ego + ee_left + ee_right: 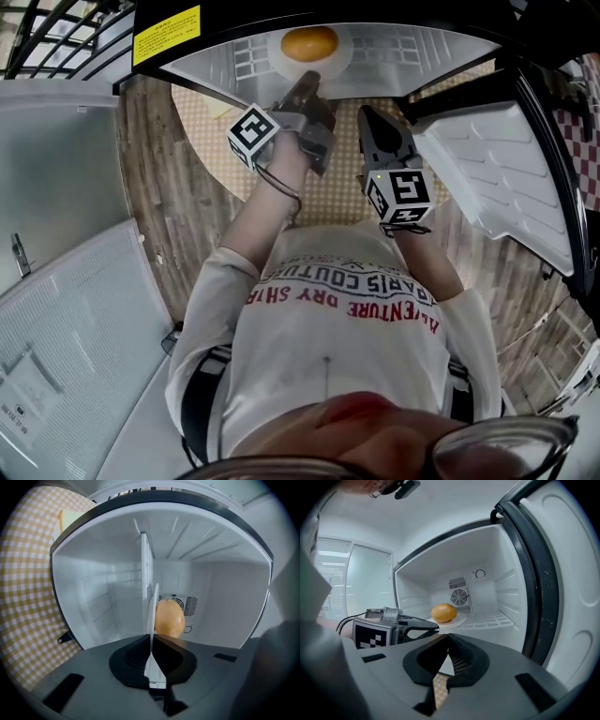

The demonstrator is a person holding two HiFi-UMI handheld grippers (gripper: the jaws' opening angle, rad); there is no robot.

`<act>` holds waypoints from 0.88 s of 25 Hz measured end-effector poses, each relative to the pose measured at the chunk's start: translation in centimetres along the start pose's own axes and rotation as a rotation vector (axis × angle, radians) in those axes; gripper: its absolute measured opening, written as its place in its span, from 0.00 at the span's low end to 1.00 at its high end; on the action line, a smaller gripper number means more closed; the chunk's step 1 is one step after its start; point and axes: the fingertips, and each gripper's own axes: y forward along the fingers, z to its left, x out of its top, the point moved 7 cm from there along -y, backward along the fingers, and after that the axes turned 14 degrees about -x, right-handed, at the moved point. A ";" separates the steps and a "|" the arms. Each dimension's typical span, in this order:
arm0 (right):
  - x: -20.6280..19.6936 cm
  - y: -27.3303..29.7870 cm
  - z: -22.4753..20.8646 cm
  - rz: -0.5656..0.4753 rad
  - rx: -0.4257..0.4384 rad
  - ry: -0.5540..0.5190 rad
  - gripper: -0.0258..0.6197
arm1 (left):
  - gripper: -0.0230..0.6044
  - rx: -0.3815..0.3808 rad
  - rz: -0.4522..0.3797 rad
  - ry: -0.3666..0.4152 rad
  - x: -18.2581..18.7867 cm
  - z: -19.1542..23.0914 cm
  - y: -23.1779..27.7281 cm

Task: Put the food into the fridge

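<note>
Orange-coloured round food (443, 612) sits on a round white plate (461, 619) on the grid shelf (499, 619) inside the open white fridge (487, 545). We fear the plate dragging out and the food rolling off if our left claw (151, 637), pinched narrow on its rim, pulls back unopened. Our right claw (448, 637) is closed, empty.

White T-shirt (328, 361) with red-and-black lettering, black straps (199, 403).

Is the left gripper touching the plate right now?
Touching. In its own view, the left gripper has its jaws shut on the thin white rim of the plate, with no gap on either side.
</note>
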 end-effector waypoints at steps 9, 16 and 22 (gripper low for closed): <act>-0.2 0.2 0.5 0.005 0.020 0.002 0.07 | 0.09 -0.031 -0.041 -0.071 0.4 0.2 1.4; -0.2 -0.2 0.2 0.002 0.022 0.006 0.07 | 0.36 -0.040 0.006 -0.006 0.1 -0.2 1.3; 0.2 -1.0 0.1 -0.012 0.034 0.006 0.08 | 0.38 -0.035 0.075 0.116 -1.0 -1.2 -0.8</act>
